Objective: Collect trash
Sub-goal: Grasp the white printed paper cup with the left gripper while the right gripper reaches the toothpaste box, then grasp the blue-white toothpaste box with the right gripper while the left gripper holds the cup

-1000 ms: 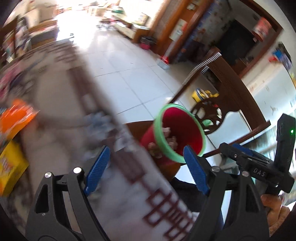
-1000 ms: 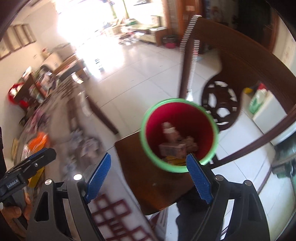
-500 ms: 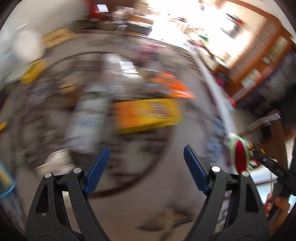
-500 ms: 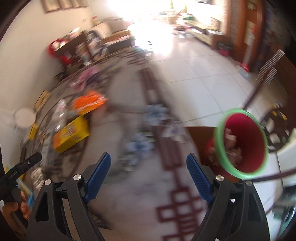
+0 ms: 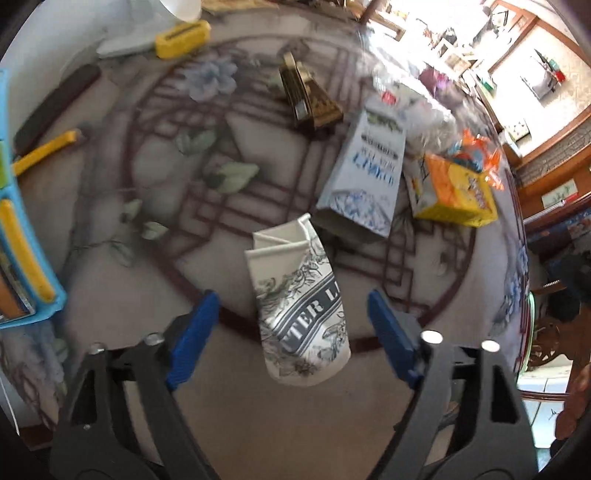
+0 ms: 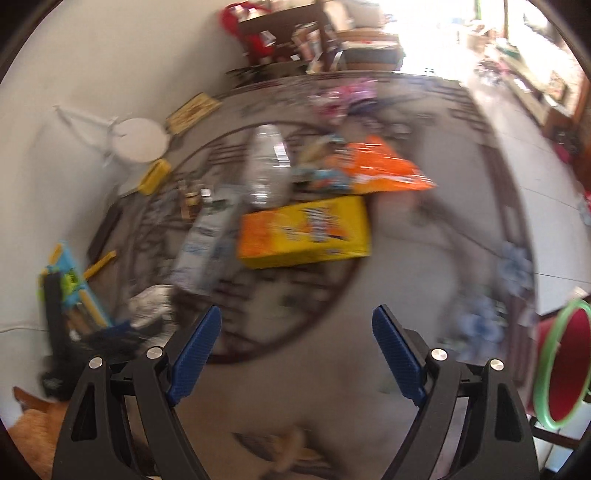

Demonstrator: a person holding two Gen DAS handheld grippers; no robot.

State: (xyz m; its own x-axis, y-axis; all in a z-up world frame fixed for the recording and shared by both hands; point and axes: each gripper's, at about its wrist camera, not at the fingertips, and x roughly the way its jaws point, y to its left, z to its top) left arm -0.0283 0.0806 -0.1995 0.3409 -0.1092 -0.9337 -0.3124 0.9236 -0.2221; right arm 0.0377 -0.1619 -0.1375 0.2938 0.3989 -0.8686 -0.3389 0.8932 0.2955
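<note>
My left gripper is open, its blue fingers either side of a crushed white paper cup with grey print lying on the patterned tablecloth. Beyond it lie a blue-white carton, a yellow-orange box and an orange wrapper. My right gripper is open and empty above the table, with the yellow box, orange bag and a clear plastic bottle ahead. The red bin with a green rim stands off the table's right edge.
A brass ornament, a yellow block, a dark bar and a blue tray sit at the left and far side. A white round dish is by the wall. The table edge curves along the right.
Both grippers have swung left, away from the red bin, to face the littered table. The left one now straddles the crushed paper cup. Both stay open.
</note>
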